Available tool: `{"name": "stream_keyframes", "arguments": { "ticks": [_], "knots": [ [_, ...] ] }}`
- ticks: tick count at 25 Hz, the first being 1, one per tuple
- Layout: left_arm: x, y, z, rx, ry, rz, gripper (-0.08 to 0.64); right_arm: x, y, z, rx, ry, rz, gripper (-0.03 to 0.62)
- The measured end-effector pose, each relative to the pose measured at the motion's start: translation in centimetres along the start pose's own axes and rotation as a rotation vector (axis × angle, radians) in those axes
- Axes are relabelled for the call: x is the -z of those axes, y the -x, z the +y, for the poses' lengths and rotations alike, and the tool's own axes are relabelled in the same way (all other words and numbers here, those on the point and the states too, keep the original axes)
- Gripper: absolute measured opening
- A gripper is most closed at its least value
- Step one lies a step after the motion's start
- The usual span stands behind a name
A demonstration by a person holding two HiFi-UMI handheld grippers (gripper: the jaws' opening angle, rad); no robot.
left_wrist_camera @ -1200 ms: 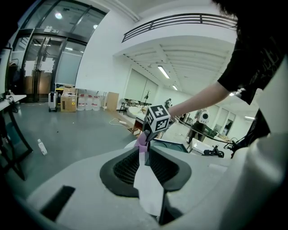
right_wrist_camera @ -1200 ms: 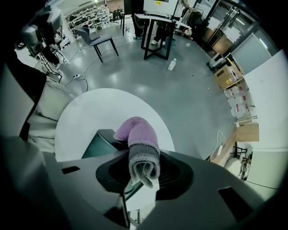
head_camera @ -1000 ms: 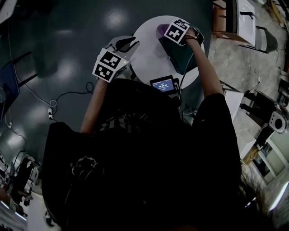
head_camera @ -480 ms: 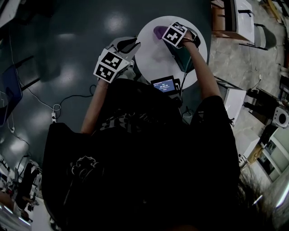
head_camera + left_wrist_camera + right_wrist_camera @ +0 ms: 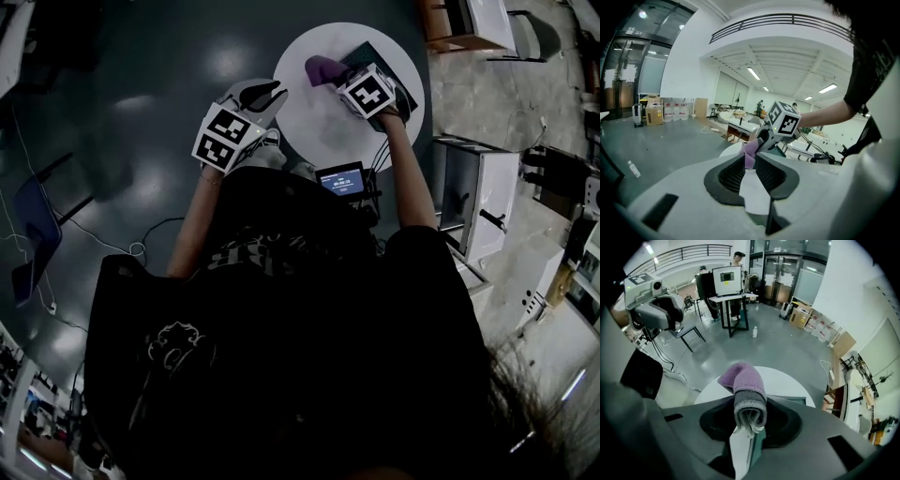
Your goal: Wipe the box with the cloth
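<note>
A round white table (image 5: 314, 117) carries a dark green box (image 5: 382, 58) on its right half. My right gripper (image 5: 339, 80) is over the table's middle, at the box's near left edge, shut on a purple and grey cloth (image 5: 321, 67). In the right gripper view the cloth (image 5: 743, 380) is folded and pinched in the right gripper (image 5: 750, 417), with the box (image 5: 787, 401) just beyond. My left gripper (image 5: 261, 94) hovers at the table's left rim, holding nothing. In the left gripper view the left gripper (image 5: 750, 164) has its jaws nearly touching; the cloth (image 5: 750, 151) shows beyond them.
A small lit screen (image 5: 340, 176) sits at the table's near edge with cables hanging from it. A white cabinet (image 5: 478, 197) stands to the right, a blue chair (image 5: 28, 225) to the left. A desk with a monitor (image 5: 726, 280) stands on the grey floor beyond.
My right gripper has drawn back toward me with the cloth, from the far side of the box to its near left edge. The left gripper has stayed at the table's left rim.
</note>
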State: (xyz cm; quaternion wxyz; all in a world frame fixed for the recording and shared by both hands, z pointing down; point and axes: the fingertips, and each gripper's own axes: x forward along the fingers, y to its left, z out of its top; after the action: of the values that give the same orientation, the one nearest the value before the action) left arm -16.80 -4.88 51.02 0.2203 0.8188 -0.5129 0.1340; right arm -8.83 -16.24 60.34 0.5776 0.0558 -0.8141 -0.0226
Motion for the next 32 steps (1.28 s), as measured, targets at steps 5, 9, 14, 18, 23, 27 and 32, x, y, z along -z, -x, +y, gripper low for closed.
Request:
{"name": "stream_keyframes", "arguments": {
  "ticks": [5,9,14,18,23,27,32],
  "knots": [
    [-1.7,-2.8,-3.7,0.108,-0.071,0.016,0.080,3.6,4.5,0.9,0.054,-0.211,-0.093,0.117],
    [-2.7,-4.7,-7.5,0.185,-0.125,0.025,0.080,7.3,8.4,2.3,0.113,-0.332,-0.144,0.117],
    [-3.0,-5.8,-13.6,0.255,-0.184,0.021,0.080,12.8,12.6,5.5,0.172,-0.453,-0.199,0.117],
    [-2.0,-4.9,-18.2,0.275,-0.207,0.018,0.080,16.6,15.3,9.2,0.222,-0.507,-0.228,0.117],
    [0.3,-3.1,-24.9,0.278,-0.182,0.009,0.080,21.5,18.4,14.6,0.255,-0.561,-0.295,0.117],
    [2.1,-0.8,-30.4,0.271,-0.185,0.004,0.080,25.1,20.6,18.8,0.270,-0.585,-0.333,0.117],
    [4.5,1.6,-35.7,0.264,-0.181,0.024,0.080,28.1,22.6,22.8,0.250,-0.616,-0.380,0.117]
  ]
}}
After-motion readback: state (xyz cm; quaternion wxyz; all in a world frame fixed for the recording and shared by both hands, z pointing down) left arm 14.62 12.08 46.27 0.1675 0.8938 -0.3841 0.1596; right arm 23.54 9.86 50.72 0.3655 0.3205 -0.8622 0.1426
